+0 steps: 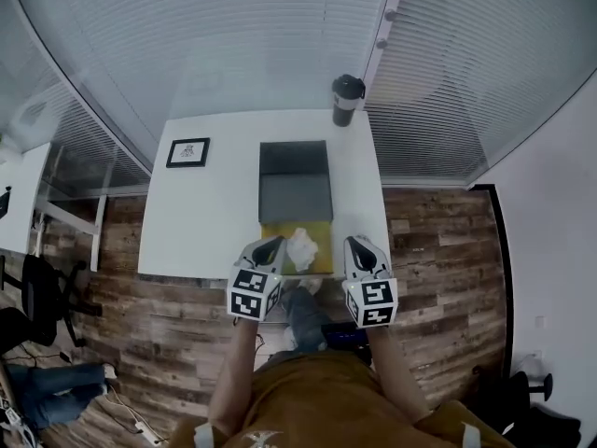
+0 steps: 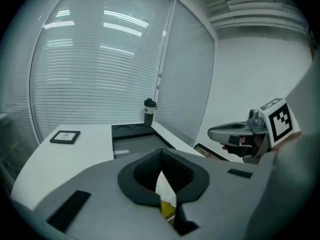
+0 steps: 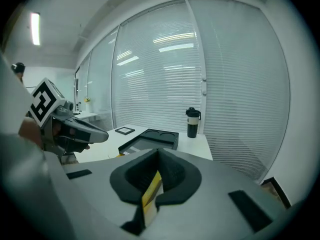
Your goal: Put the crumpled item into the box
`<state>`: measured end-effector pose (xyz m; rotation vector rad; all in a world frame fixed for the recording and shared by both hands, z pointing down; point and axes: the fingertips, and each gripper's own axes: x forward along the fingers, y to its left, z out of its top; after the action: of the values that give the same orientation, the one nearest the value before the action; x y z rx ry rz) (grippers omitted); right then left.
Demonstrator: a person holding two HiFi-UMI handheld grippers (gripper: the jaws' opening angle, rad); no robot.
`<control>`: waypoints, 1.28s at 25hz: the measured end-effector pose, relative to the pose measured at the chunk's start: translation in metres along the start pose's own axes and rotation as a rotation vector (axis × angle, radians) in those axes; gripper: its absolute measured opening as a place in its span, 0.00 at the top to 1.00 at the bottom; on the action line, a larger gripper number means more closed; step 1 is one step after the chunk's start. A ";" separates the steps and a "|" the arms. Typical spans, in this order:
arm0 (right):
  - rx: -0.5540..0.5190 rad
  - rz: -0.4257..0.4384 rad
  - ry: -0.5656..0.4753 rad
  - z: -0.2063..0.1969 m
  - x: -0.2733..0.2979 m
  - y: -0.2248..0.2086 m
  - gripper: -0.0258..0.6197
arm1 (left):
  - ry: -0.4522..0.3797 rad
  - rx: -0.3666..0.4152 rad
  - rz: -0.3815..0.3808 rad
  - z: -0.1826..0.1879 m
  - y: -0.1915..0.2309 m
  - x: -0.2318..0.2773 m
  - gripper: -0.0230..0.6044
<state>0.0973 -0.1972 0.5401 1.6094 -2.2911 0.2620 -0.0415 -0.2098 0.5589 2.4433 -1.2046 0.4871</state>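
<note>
Paper, white and crumpled point(image 1: 301, 247), lies on a yellow panel point(image 1: 324, 236) beside the dark open box point(image 1: 295, 194) — probably light and springy, so pinch its bulk. Left tool point(image 1: 269, 248) and right tool point(image 1: 357, 247) are both nearly closed and empty.

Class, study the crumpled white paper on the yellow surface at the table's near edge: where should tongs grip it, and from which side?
Pinch the crumpled paper across its raised middle, probably coming down from above with the left tongs, which are nearest. Its puffy folds stand up from the flat yellow surface, giving ridges to squeeze.
</note>
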 end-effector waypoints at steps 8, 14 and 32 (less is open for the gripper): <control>-0.029 0.004 -0.094 0.032 -0.020 0.020 0.94 | -0.158 0.052 0.082 0.031 0.004 -0.046 0.93; -0.041 -0.010 -0.156 0.052 -0.034 0.025 0.94 | -0.243 0.069 0.103 0.047 0.003 -0.069 0.93; -0.055 -0.021 -0.168 0.053 -0.041 0.030 0.94 | -0.255 0.042 0.114 0.045 0.006 -0.076 0.93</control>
<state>0.0734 -0.1688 0.4770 1.6850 -2.3795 0.0603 -0.0837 -0.1828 0.4864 2.5409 -1.4544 0.2375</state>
